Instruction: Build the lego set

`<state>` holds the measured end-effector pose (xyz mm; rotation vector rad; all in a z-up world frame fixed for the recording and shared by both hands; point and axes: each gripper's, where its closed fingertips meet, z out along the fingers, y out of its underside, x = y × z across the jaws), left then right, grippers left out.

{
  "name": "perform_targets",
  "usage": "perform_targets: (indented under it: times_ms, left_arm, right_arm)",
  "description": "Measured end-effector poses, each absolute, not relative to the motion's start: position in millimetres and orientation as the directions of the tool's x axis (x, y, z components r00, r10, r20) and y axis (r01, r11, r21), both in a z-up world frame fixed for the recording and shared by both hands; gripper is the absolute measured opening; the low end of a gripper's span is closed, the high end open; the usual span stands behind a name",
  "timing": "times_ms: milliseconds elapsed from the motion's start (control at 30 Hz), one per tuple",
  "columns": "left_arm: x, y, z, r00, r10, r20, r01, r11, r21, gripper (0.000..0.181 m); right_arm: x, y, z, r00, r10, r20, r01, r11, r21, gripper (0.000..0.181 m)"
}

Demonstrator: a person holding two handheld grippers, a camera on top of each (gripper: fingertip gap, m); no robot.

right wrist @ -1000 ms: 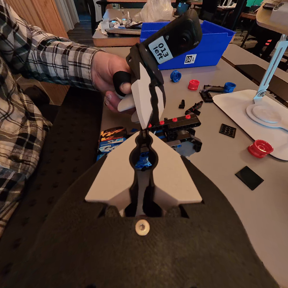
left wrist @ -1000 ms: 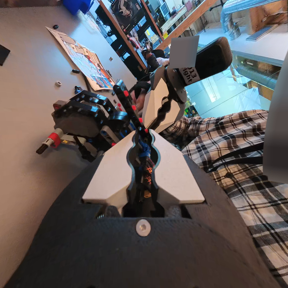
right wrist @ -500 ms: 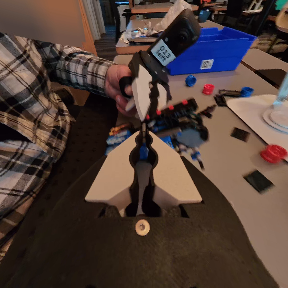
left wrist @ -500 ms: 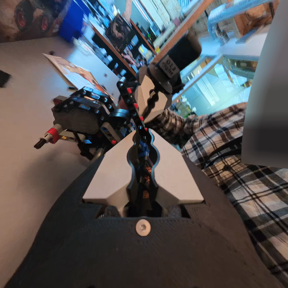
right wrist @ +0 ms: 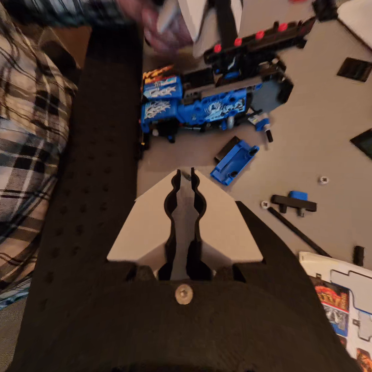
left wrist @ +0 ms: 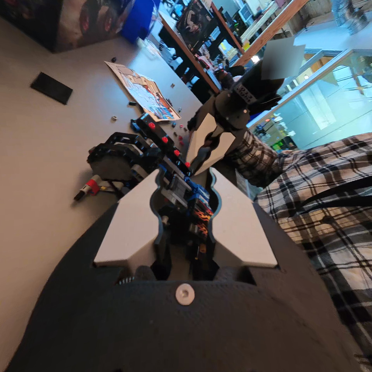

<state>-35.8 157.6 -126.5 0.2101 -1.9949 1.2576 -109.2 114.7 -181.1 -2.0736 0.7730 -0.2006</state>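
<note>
— So, where's the truck?

— The half-built lego truck lies on its side on the grey table, at the near edge. From my right tongs it sits straight ahead, a little apart, its long axis running across my view. A black beam with red pins stands along its far side.

— Which tongs are nearer?

— My left tongs, by far. They're spread wide and straddle the truck's flame-printed end, and the pads look loose of it. The right ones show only a narrow gap. A small grey speck sits at their tips, and I can't tell whether they hold it.

— What's next, then?

— I'd guess the loose blue panel, just ahead and right of the right tips, lying aslant.

— Anything unclear?

— The truck's underside is hidden, and the hand behind the left tongs is only a blur.
</note>
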Motion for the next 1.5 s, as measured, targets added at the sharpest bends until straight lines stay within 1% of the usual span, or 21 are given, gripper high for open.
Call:
perform_targets:
  times_ms: [100,133,200,267,300,367,433,533,667,700,767,800,1000,1067,1133,1233,1300,1367,1400,1433,1500]
  left_arm:
    - [-20.7,173.9,-122.9,-0.753,0.189,0.631,-0.478,0.501,-0.721,0.059]
    - [-9.6,180.4,-125.0,-0.801,0.153,0.579,-0.443,0.501,-0.744,0.059]
    - [19.7,193.3,-130.8,-0.891,0.071,0.449,-0.354,0.512,-0.783,0.064]
    - [55.2,201.4,-139.6,-0.956,-0.016,0.293,-0.255,0.541,-0.802,0.077]
    - [73.5,203.3,-142.7,-0.976,-0.054,0.209,-0.204,0.551,-0.809,0.078]
    - [98.6,203.5,-154.8,-0.993,-0.082,0.088,-0.120,0.602,-0.790,0.090]
    - [120.4,201.6,-174.6,-0.996,-0.083,-0.028,-0.035,0.671,-0.741,0.098]
    - [135.2,199.7,-204.1,-0.996,-0.060,-0.071,0.001,0.756,-0.655,0.108]
    - [137.4,186.7,-212.0,-0.998,-0.024,-0.065,0.024,0.763,-0.646,0.107]
    - [137.9,184.0,-211.6,-0.998,-0.019,-0.063,0.027,0.759,-0.650,0.102]
    - [135.7,179.9,-210.6,-0.999,0.005,-0.049,0.037,0.746,-0.665,0.081]
    - [136.6,178.7,-210.1,-0.999,0.007,-0.053,0.041,0.741,-0.671,0.076]
    - [131.6,175.8,-198.7,-0.999,0.025,-0.045,0.050,0.698,-0.714,0.075]
    - [116.2,171.6,-177.5,-0.997,0.045,0.064,-0.021,0.637,-0.771,0.075]
    - [91.7,165.9,-144.9,-0.962,0.110,0.250,-0.153,0.542,-0.826,0.075]
    - [50.5,162.8,-88.4,-0.792,0.295,0.534,-0.401,0.408,-0.820,0.074]
    - [26.9,165.3,-77.4,-0.711,0.376,0.594,-0.437,0.426,-0.792,0.075]
    - [8.2,167.1,-75.7,-0.675,0.416,0.610,-0.425,0.456,-0.782,0.074]
    - [1.0,167.5,-74.7,-0.662,0.428,0.616,-0.423,0.465,-0.778,0.074]
    - [-5.6,168.0,-72.9,-0.646,0.443,0.621,-0.423,0.470,-0.775,0.074]
    - [-14.6,168.3,-68.9,-0.614,0.463,0.640,-0.436,0.477,-0.763,0.074]
  right_arm:
    - [-108.7,118.0,-182.0,0.791,-0.594,-0.148,-0.457,-0.412,-0.788,0.016]
    - [-106.8,117.4,-181.6,0.786,-0.600,-0.148,-0.462,-0.411,-0.786,0.022]
    - [-106.1,117.7,-180.1,0.790,-0.597,-0.141,-0.457,-0.419,-0.785,0.026]
    - [-103.0,116.7,-172.6,0.786,-0.604,-0.132,-0.448,-0.409,-0.795,0.029]
    - [-100.7,117.0,-166.7,0.785,-0.606,-0.131,-0.442,-0.398,-0.804,0.030]
    - [-95.8,118.7,-157.3,0.785,-0.609,-0.113,-0.425,-0.397,-0.813,0.029]
    - [-88.3,120.7,-148.2,0.780,-0.619,-0.092,-0.409,-0.393,-0.823,0.029]
    - [-78.3,123.8,-132.9,0.774,-0.625,-0.100,-0.395,-0.353,-0.848,0.026]
    - [-68.3,126.7,-125.4,0.773,-0.628,-0.090,-0.384,-0.349,-0.855,0.024]
    - [-66.1,127.4,-125.2,0.773,-0.628,-0.091,-0.384,-0.349,-0.855,0.024]
    - [-61.5,128.3,-124.8,0.771,-0.630,-0.093,-0.384,-0.344,-0.857,0.024]
    - [-59.2,128.1,-124.3,0.769,-0.632,-0.095,-0.384,-0.338,-0.859,0.023]
    - [-42.5,119.8,-116.1,0.742,-0.669,-0.043,-0.357,-0.340,-0.870,0.022]
    - [-34.4,115.7,-108.0,0.717,-0.696,0.037,-0.314,-0.369,-0.875,0.026]
    - [-26.3,116.5,-95.6,0.687,-0.706,0.173,-0.234,-0.440,-0.867,0.031]
    - [-15.2,131.8,-74.7,0.639,-0.671,0.376,-0.097,-0.555,-0.826,0.034]
    - [-7.1,143.6,-66.9,0.603,-0.631,0.488,-0.029,-0.629,-0.777,0.039]
    - [-1.9,154.8,-60.8,0.584,-0.591,0.557,0.035,-0.666,-0.745,0.037]
    - [-0.9,160.2,-60.7,0.594,-0.574,0.563,0.051,-0.672,-0.739,0.035]
    - [-1.4,165.1,-63.3,0.618,-0.552,0.560,0.056,-0.680,-0.731,0.026]
    - [-3.1,172.4,-65.6,0.642,-0.511,0.571,0.082,-0.695,-0.715,0.018]
